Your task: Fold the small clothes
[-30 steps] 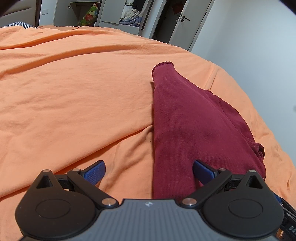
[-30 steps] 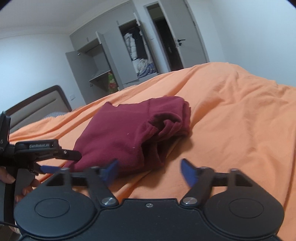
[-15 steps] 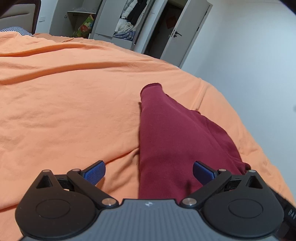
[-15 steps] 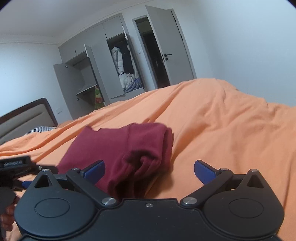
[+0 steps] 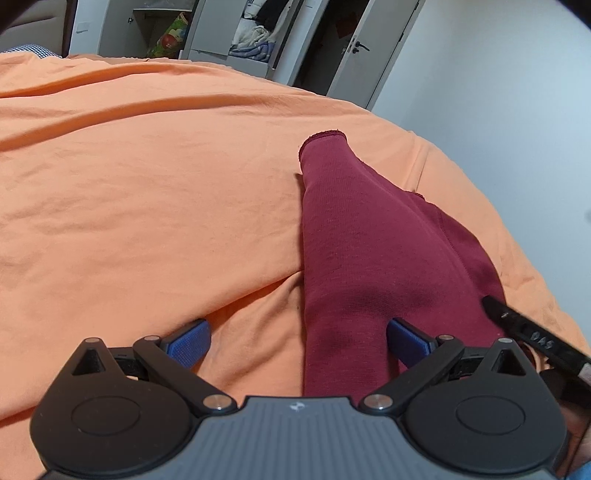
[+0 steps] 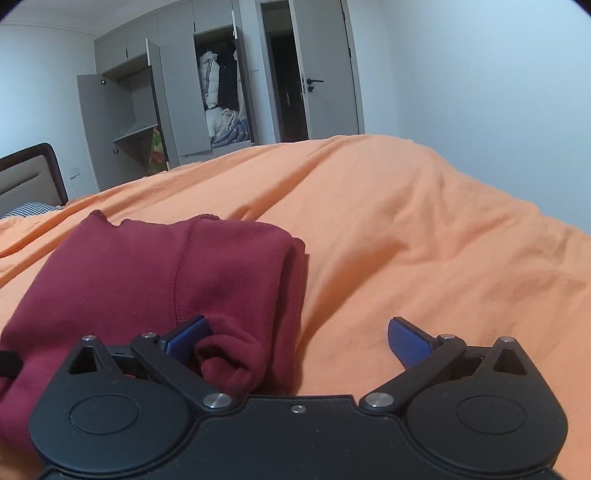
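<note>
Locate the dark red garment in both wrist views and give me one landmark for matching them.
Left wrist view: the dark red garment runs from right of centre down to the bottom, between the open left hand-held gripper's fingers.
Right wrist view: the garment lies lower left, its near edge at the open right hand-held gripper's left finger.
Shared landmark: the open wardrobe with pale clothes, beyond the orange bedcover.
</note>
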### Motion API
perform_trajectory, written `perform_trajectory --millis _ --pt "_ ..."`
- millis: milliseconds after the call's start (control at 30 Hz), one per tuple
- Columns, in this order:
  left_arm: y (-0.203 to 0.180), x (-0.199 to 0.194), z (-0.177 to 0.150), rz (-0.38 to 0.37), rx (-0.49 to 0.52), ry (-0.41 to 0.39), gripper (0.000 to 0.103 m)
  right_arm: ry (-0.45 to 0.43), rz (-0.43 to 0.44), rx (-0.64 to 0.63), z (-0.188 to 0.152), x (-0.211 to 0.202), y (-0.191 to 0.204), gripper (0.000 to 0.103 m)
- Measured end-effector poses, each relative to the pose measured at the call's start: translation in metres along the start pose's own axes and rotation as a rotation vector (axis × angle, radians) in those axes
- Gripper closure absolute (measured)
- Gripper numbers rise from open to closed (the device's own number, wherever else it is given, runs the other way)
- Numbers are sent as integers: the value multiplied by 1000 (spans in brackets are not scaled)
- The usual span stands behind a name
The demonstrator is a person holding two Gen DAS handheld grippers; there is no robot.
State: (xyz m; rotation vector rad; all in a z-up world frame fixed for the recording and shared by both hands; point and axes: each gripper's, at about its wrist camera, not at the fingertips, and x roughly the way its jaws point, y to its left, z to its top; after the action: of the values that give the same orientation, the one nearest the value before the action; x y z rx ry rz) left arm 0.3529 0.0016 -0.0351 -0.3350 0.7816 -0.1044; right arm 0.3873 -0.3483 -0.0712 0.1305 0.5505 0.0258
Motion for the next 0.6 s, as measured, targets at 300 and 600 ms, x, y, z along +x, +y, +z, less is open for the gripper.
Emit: perform_trajectory --millis 300,600 --pt "-4 0 25 -38 -26 -47 0 -98 57 18 12 -12 1 1" --pt "-14 31 41 -4 26 -106 0 -24 61 20 9 20 5 1"
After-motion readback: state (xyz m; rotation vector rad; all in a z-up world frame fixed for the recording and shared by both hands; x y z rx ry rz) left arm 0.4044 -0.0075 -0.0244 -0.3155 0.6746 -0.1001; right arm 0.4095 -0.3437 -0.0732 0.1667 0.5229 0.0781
